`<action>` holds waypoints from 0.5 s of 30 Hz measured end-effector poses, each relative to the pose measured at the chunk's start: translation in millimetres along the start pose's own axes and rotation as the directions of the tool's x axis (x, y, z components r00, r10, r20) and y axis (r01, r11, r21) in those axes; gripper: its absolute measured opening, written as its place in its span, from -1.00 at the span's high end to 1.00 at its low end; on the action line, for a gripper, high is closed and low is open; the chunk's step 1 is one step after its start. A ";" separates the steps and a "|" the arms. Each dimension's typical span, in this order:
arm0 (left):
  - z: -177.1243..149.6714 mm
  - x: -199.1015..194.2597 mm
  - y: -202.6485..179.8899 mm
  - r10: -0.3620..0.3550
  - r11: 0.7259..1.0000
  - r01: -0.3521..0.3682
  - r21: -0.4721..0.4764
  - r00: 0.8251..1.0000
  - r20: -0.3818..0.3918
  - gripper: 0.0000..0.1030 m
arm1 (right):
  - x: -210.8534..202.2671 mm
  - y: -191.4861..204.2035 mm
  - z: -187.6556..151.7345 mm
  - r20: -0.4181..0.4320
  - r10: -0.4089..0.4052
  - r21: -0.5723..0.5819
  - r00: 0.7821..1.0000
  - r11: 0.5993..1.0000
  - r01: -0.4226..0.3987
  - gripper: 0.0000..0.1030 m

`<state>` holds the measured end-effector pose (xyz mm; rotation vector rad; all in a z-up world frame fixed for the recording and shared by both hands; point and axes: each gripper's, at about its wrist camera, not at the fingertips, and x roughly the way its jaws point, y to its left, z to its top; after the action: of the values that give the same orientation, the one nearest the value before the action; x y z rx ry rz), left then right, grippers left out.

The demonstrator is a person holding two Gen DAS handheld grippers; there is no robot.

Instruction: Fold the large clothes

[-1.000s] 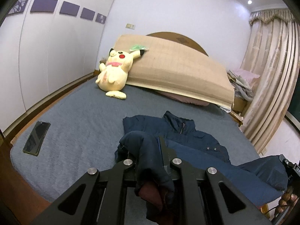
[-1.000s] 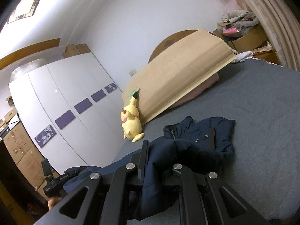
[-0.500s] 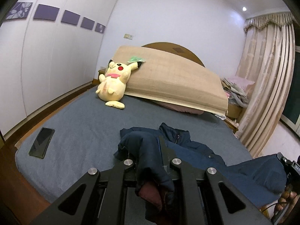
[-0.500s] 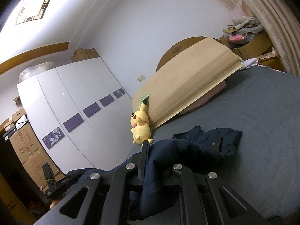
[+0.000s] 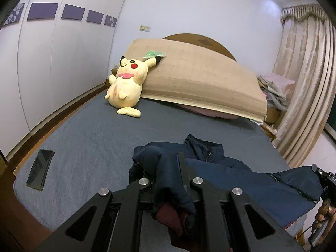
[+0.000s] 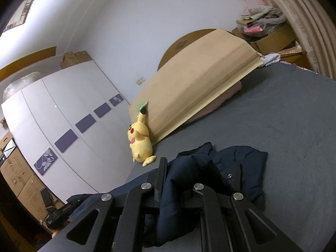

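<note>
Sprawling crumpled across the grey bed (image 5: 88,138), my navy jacket (image 5: 241,178) hung stretched between my left tongs (image 5: 168,168) and right tongs (image 6: 178,172), both clenched on its fabric.

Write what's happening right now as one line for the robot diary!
step: fold jacket | left gripper: shut on navy jacket | right gripper: shut on navy jacket | jacket collar on bed

The padded zip-up jacket (image 5: 241,174) is dark navy with a maroon lining. It lies on a plain slate-grey bedsheet (image 5: 94,138). The round plush toy (image 5: 128,84) is pale yellow with red cheeks. The flat wardrobe doors (image 6: 69,113) are white with purple rectangular panels, some flower-patterned.
</note>
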<state>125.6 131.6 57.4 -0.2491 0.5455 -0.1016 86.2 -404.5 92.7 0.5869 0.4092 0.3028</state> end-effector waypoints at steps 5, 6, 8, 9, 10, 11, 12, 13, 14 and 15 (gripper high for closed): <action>6.8 17.0 -3.0 0.019 1.000 -0.019 0.010 1.000 -0.024 0.78 | 15.1 -7.8 4.9 -0.008 -0.032 0.015 0.999 0.999 0.033 0.81; 8.5 22.7 -4.5 0.026 1.000 -0.026 0.017 0.999 -0.031 0.78 | 19.7 -9.9 6.1 -0.010 -0.042 0.021 0.999 0.999 0.042 0.81; 10.9 30.6 -4.8 0.035 0.999 -0.034 0.023 0.999 -0.041 0.78 | 26.9 -12.4 7.4 -0.014 -0.055 0.027 0.998 0.998 0.055 0.81; 12.0 36.3 -5.1 0.040 0.999 -0.039 0.027 0.998 -0.049 0.78 | 30.6 -14.3 8.1 -0.017 -0.062 0.030 0.998 0.998 0.062 0.81; 12.7 40.3 -5.3 0.045 0.999 -0.043 0.030 0.997 -0.055 0.78 | 34.2 -15.8 8.9 -0.020 -0.066 0.033 0.998 0.997 0.067 0.81; 13.2 44.5 -5.5 0.049 0.998 -0.047 0.032 0.997 -0.062 0.78 | 38.4 -17.7 9.4 -0.025 -0.071 0.036 0.997 0.997 0.072 0.81; 13.5 50.9 -5.1 0.055 0.998 -0.052 0.033 0.996 -0.071 0.78 | 42.8 -19.5 9.7 -0.029 -0.077 0.039 0.997 0.996 0.078 0.81; 13.7 55.4 -4.7 0.058 0.998 -0.056 0.034 0.995 -0.077 0.78 | 46.6 -20.9 9.7 -0.032 -0.082 0.040 0.996 0.996 0.083 0.81; 13.9 61.0 -4.0 0.063 0.998 -0.061 0.034 0.995 -0.083 0.78 | 50.3 -21.5 9.6 -0.034 -0.085 0.041 0.996 0.995 0.087 0.81; 13.7 64.4 -3.5 0.066 0.997 -0.063 0.035 0.994 -0.088 0.78 | 55.3 -23.6 9.8 -0.037 -0.089 0.045 0.995 0.995 0.090 0.81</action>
<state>187.5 120.6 37.4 -0.1965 0.6393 -0.0589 142.8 -406.5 70.4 0.6073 0.4757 0.2183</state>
